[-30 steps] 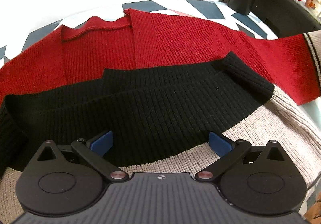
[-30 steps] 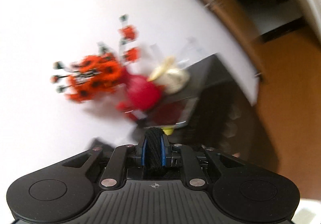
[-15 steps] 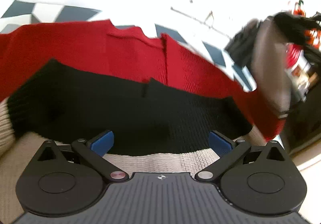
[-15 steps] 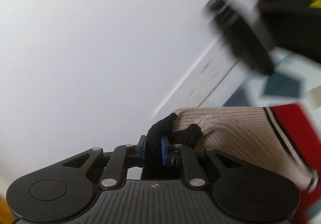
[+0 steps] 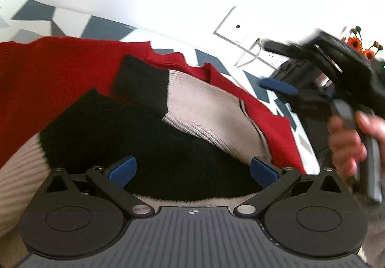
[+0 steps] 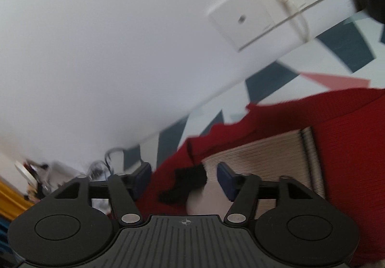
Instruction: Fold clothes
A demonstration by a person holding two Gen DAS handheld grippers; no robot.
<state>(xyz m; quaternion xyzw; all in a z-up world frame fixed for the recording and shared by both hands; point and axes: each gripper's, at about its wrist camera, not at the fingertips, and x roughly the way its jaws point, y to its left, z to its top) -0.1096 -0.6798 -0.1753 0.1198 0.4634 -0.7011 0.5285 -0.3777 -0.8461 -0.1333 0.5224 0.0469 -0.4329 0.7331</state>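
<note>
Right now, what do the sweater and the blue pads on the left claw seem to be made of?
The sweater looks like knitted yarn, perhaps wool or acrylic: ribbed rows run across its red, black and beige parts, with a matte, soft surface. The blue pads on the left claw look like matte rubber or soft plastic; the pictures cannot settle which.

Left gripper (image 5: pixel 192 169): black fan-shaped housings, silver pivot screws, blue pads, ribbed grey base with crosshair mark at six o'clock. Right gripper (image 6: pixel 184 177) matches; its bare hand (image 5: pixel 346 143) looks sleeveless, though blurred.
</note>
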